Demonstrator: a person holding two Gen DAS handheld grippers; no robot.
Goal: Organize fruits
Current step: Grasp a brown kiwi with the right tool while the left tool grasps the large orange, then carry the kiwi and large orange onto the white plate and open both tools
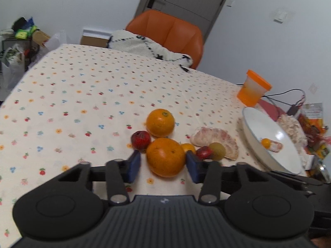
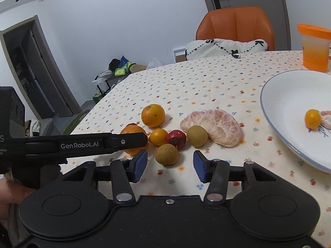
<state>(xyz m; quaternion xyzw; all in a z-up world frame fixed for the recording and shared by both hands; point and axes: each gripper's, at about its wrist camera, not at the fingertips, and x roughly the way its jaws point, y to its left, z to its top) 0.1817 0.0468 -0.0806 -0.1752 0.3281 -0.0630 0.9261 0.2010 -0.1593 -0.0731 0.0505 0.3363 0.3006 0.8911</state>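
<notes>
My left gripper (image 1: pixel 163 159) is open and straddles a large orange (image 1: pixel 165 157) on the flowered tablecloth, its blue pads close to both sides. Around it lie a second orange (image 1: pixel 160 122), two red fruits (image 1: pixel 141 140), a kumquat (image 1: pixel 187 147), a peeled pomelo segment (image 1: pixel 215 142) and a brown-green round fruit (image 1: pixel 217 151). My right gripper (image 2: pixel 170 164) is open just short of another brown round fruit (image 2: pixel 166 154). The white plate (image 2: pixel 285 95) holds a kumquat (image 2: pixel 312 118) and a pomelo piece (image 2: pixel 326 119). The left gripper's finger (image 2: pixel 128 141) crosses the right wrist view.
An orange-lidded tub (image 1: pixel 253 88) stands behind the plate. Snack packets (image 1: pixel 312 124) and a black cable (image 1: pixel 285 95) lie at the right table edge. An orange chair (image 1: pixel 165 29) with a white blanket stands at the far side. The tablecloth's left half (image 1: pixel 72 103) is bare.
</notes>
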